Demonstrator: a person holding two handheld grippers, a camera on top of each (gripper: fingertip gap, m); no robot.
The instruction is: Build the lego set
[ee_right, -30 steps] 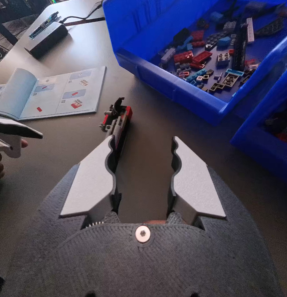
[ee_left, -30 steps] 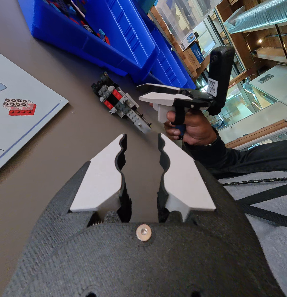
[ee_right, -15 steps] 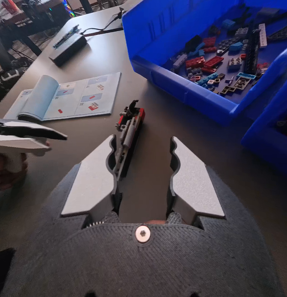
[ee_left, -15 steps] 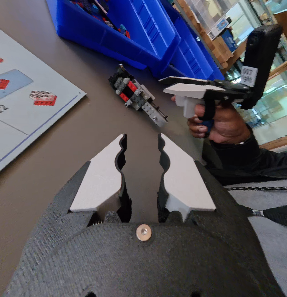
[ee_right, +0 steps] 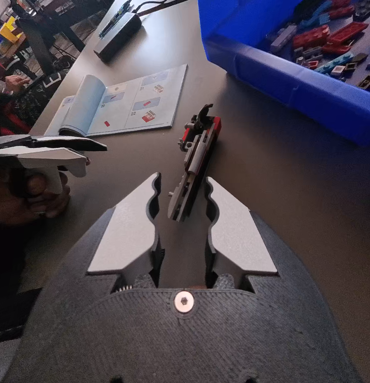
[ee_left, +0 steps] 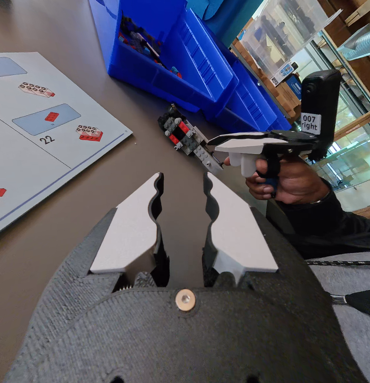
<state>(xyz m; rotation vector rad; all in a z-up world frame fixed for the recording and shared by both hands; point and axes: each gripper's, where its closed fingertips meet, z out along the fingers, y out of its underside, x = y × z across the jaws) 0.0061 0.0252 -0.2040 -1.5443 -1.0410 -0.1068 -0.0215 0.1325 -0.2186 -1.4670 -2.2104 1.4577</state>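
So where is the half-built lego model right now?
The lego model lies on the table, between the instruction booklet and the blue bin; its near end sits between the open right hand-held gripper fingers.

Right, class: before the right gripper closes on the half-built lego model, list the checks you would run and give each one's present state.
1. Right gripper open: ok.
2. Lego model end between its fingers: ok.
3. Fingers touching the model: cannot tell.
4. Model flat on table: ok.
5. Left gripper open and empty, clear of the model: ok.
6. Instruction booklet open, in view: ok.
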